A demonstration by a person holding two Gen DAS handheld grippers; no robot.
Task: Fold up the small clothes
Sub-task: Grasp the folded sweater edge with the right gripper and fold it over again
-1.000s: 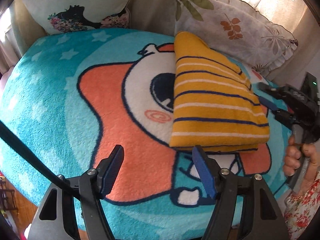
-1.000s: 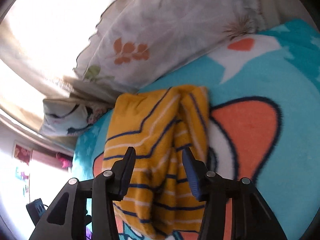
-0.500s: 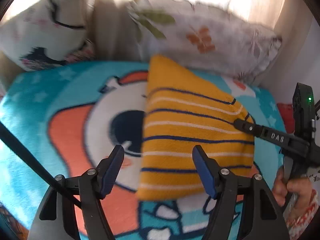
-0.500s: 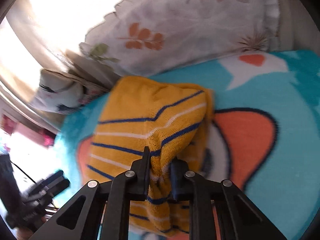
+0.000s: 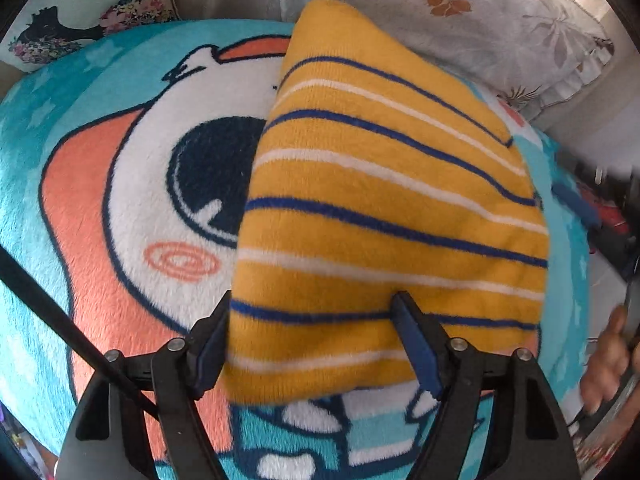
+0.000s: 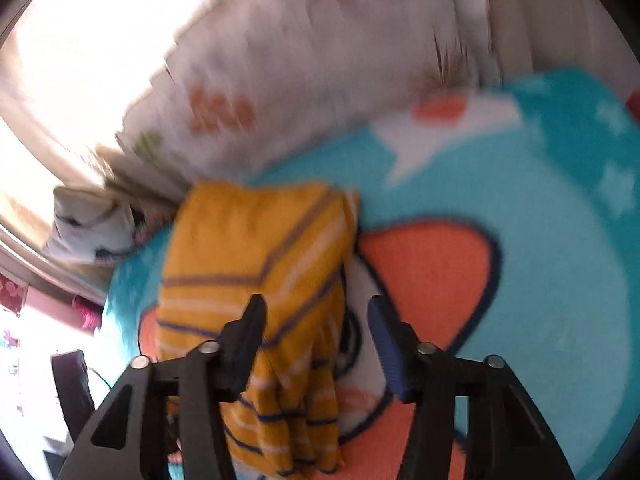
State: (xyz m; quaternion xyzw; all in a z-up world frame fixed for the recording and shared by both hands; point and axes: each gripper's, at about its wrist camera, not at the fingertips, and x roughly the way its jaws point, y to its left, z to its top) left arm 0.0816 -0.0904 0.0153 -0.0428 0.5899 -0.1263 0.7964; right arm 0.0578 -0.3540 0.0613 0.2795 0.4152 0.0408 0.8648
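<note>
A folded yellow garment with navy and white stripes (image 5: 384, 200) lies on a turquoise cartoon blanket (image 5: 80, 208). My left gripper (image 5: 316, 340) is open, its fingers straddling the garment's near edge. In the blurred right wrist view the same garment (image 6: 256, 264) lies ahead and to the left. My right gripper (image 6: 316, 340) is open, with the garment's layered side edge between its fingers.
A leaf-print pillow (image 5: 480, 24) lies behind the garment and a floral cushion (image 5: 72, 12) at the back left. The pillow also shows in the right wrist view (image 6: 304, 80). A hand (image 5: 608, 360) is at the right edge of the left wrist view.
My right gripper was shut on the garment's edge half a second ago and has opened and pulled back. My left gripper has moved forward over the garment's near edge.
</note>
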